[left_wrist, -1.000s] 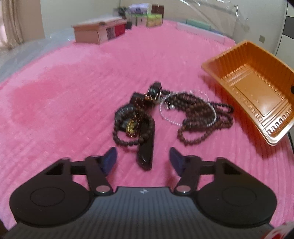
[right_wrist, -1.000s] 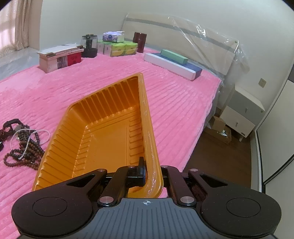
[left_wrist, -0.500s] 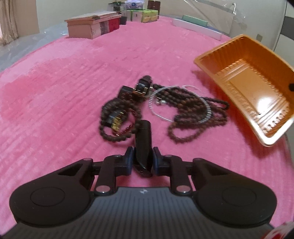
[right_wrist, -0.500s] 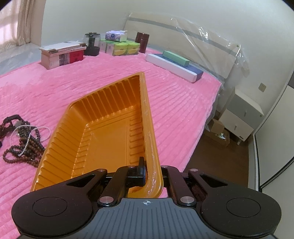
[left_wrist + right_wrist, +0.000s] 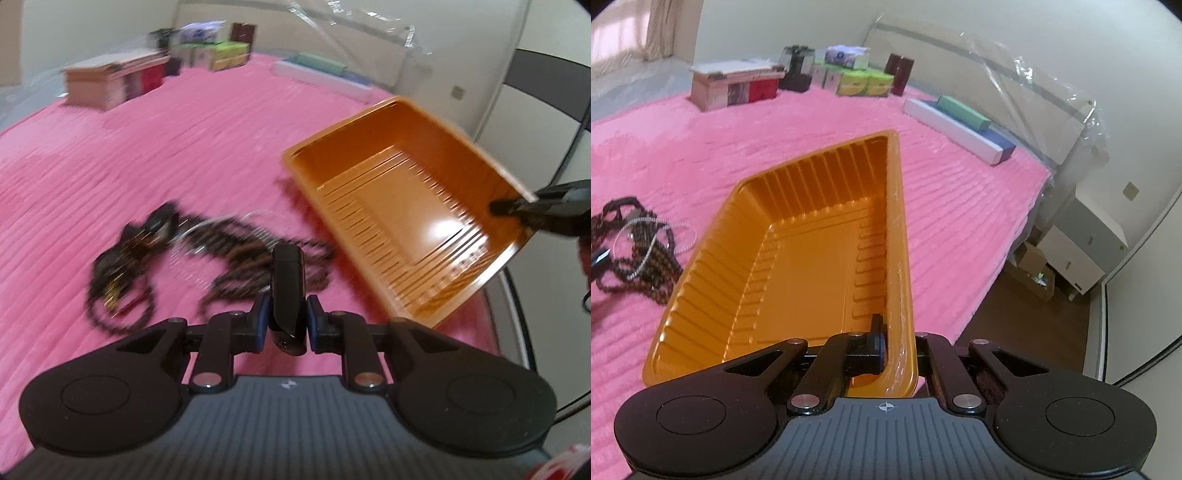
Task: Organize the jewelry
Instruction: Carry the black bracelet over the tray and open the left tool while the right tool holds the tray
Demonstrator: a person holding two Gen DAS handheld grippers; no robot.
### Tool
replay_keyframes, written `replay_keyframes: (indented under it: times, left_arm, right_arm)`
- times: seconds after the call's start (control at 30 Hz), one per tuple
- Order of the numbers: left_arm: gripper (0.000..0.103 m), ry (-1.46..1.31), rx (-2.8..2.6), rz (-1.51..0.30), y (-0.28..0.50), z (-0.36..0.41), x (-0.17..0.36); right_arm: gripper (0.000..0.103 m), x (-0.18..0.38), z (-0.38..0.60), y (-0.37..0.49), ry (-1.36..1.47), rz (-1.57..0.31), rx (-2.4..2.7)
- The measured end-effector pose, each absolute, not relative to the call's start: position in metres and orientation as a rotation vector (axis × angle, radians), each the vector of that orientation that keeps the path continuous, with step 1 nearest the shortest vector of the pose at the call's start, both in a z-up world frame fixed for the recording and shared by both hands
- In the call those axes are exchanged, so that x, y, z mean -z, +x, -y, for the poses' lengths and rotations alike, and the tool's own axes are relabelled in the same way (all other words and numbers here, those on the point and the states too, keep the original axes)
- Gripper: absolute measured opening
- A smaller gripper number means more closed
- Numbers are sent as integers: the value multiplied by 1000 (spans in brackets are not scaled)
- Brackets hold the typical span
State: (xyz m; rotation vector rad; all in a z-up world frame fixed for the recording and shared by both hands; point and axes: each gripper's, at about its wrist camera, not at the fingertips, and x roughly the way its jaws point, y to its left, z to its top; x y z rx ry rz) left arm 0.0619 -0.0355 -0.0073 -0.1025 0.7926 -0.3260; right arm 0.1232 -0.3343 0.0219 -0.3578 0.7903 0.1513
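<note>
My left gripper (image 5: 284, 319) is shut on a black oblong piece (image 5: 288, 291) and holds it above the pink bedspread (image 5: 155, 155). Beyond it lies a blurred heap of dark bead strands and a silver chain (image 5: 221, 243); the heap also shows in the right wrist view (image 5: 642, 243). My right gripper (image 5: 899, 345) is shut on the rim of an orange plastic tray (image 5: 812, 266) and holds it tilted off the bed. In the left wrist view the tray (image 5: 399, 206) hangs to the right of the heap, with the right gripper (image 5: 517, 208) at its rim. The tray is empty.
Boxes, tissue packs and a dark jar (image 5: 798, 74) stand at the far end of the bed. Long flat boxes (image 5: 960, 125) lie near the headboard. The bed's right edge drops to a wooden floor with a white nightstand (image 5: 1082, 247).
My left gripper closed on the black piece and lifted it off the bed, swinging right. The right gripper has raised and tilted the tray toward the heap.
</note>
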Motion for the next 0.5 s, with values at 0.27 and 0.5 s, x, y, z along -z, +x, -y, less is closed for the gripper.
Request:
replay_keyframes:
  times: [0.27, 0.5]
  left_arm:
    - [19, -68, 466, -774, 97, 97, 0]
    - [19, -31, 513, -791, 113, 136, 10]
  right_arm:
    - [3, -19, 328, 128, -441, -831, -187]
    - [3, -19, 327, 132, -462, -835, -197]
